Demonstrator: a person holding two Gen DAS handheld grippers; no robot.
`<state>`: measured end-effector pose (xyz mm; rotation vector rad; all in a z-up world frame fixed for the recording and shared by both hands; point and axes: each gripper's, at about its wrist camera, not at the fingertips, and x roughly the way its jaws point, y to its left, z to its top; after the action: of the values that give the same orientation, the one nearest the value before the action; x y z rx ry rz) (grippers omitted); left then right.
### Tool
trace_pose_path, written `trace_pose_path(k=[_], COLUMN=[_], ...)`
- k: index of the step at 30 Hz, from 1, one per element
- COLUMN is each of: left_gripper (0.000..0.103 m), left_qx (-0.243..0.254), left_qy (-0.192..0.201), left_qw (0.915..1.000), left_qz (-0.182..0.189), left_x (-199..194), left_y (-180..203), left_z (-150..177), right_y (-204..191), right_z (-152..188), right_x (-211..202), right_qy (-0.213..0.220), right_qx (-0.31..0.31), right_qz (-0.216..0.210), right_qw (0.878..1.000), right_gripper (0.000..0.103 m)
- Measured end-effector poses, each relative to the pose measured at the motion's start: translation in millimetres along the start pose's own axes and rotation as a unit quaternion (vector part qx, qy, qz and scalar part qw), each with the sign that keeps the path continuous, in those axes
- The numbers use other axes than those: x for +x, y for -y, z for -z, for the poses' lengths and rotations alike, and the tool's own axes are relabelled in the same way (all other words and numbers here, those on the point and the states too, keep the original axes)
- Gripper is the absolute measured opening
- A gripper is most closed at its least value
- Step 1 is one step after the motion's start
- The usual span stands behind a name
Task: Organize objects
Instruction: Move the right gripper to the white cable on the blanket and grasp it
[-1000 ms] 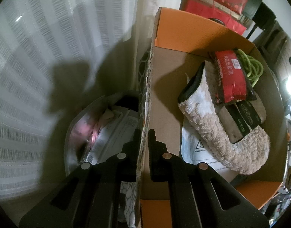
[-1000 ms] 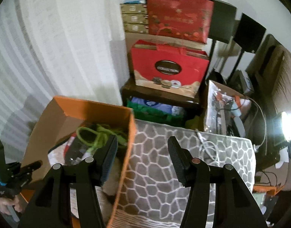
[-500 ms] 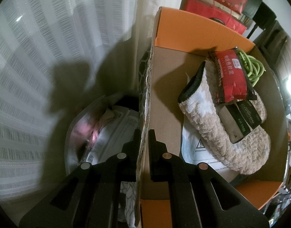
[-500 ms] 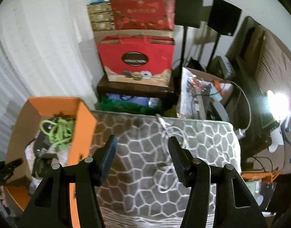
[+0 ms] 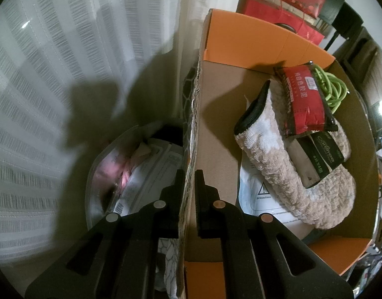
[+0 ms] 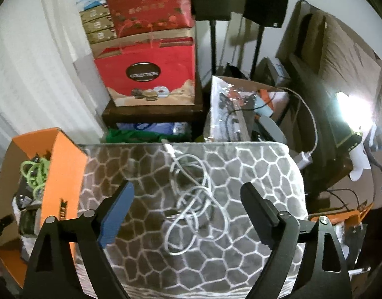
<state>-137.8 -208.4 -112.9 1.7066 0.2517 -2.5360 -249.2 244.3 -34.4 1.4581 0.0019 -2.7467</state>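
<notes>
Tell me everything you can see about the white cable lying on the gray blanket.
The white cable is a thin, smooth cord, plastic-coated by its look, lying loose in several overlapping loops on the gray honeycomb-patterned blanket. One end runs up to the blanket's far edge, ending in a small white plug. It rests flat on the fabric, touched by nothing else. The right gripper hovers over it with jaws wide open, one finger on each side of the loops. The orange box sits apart, to its left.

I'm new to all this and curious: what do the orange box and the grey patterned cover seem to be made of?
The orange box looks like corrugated cardboard: matte brown inside, with a layered raw edge between the left gripper fingers. The grey cover looks like soft plush fabric, fuzzy and dull, probably fleece.
</notes>
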Motion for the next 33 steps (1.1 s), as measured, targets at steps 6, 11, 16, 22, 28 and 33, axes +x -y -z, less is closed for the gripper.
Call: trace_pose_path(k=[6, 11, 16, 22, 28, 33], left_gripper=[0.006, 0.006, 0.006, 0.006, 0.006, 0.006], left_qx=[0.000, 0.001, 0.002, 0.002, 0.002, 0.002], left_qy=[0.000, 0.000, 0.001, 0.000, 0.001, 0.001], left_qw=[1.0000, 1.0000, 1.0000, 1.0000, 1.0000, 1.0000], left_qz=[0.000, -0.001, -0.002, -0.002, -0.002, -0.003], left_x=[0, 0, 0, 0, 0, 0], left_y=[-1, -1, -1, -1, -1, -1], left_z=[0, 0, 0, 0, 0, 0], right_y=[16, 25, 27, 27, 23, 16], right_z=[3, 5, 9, 13, 18, 22], right_x=[5, 14, 26, 42, 56, 70], right_qy=[0.006, 0.004, -0.003, -0.013, -0.020, -0.031], right_qx=[0.014, 0.021, 0.018, 0.012, 0.006, -0.004], right_qz=[0.008, 0.011, 0.013, 0.011, 0.006, -0.003], right_qw=[1.000, 1.000, 1.000, 1.000, 1.000, 0.999], right_gripper=[0.101, 0.102, 0.102, 0.102, 0.102, 0.096])
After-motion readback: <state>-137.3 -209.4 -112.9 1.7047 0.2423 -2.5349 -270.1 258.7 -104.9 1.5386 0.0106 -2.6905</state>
